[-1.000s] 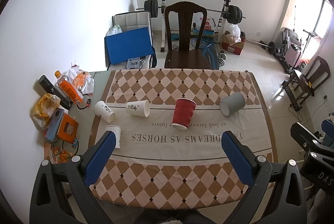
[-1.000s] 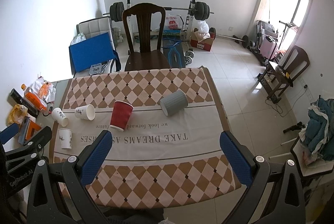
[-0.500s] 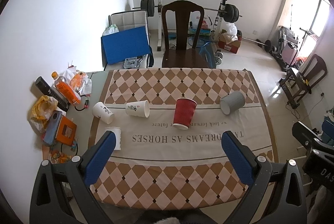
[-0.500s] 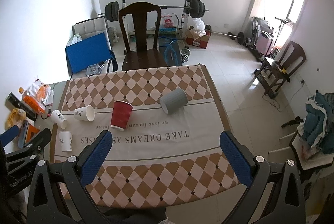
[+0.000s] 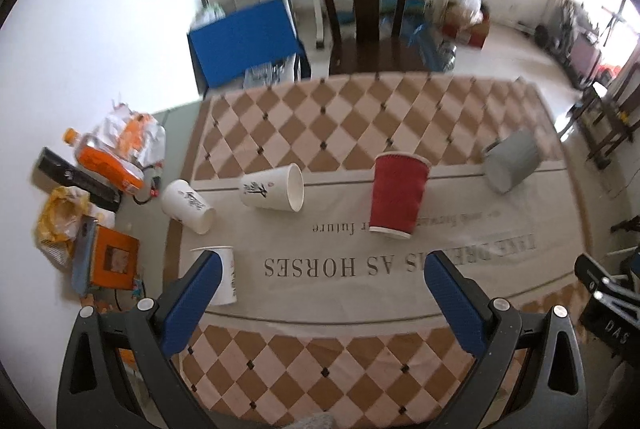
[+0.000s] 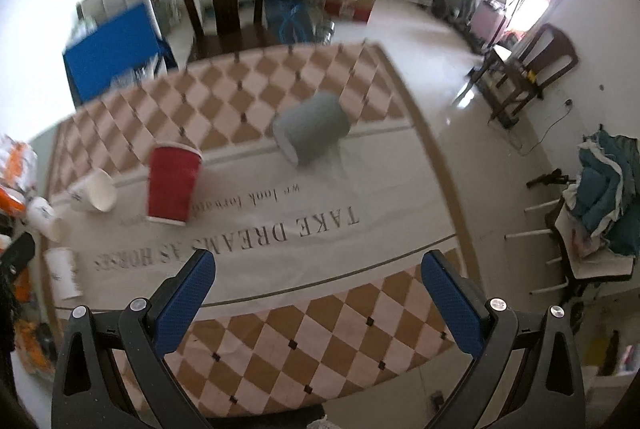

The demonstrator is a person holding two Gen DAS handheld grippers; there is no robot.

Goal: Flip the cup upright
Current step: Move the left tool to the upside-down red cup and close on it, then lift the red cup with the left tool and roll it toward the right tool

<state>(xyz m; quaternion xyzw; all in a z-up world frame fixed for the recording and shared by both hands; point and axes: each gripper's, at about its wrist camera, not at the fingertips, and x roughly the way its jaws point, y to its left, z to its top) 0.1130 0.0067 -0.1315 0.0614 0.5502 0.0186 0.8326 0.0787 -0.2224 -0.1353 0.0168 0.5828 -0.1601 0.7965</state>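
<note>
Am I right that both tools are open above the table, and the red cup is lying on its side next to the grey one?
Not quite. The red cup stands upside down, rim on the cloth, as the left wrist view shows. The grey cup lies on its side. Both the left tool and right tool are open.

Both wrist views high above table [image 5: 400, 117]

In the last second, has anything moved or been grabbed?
Both grippers moved down and forward toward the table: the cups loom larger in both wrist views. The right gripper closes on the grey cup; the left gripper faces the red cup. Nothing was grasped; both stay open. The grey cup and two white cups still lie sideways, the red cup still stands inverted.
</note>
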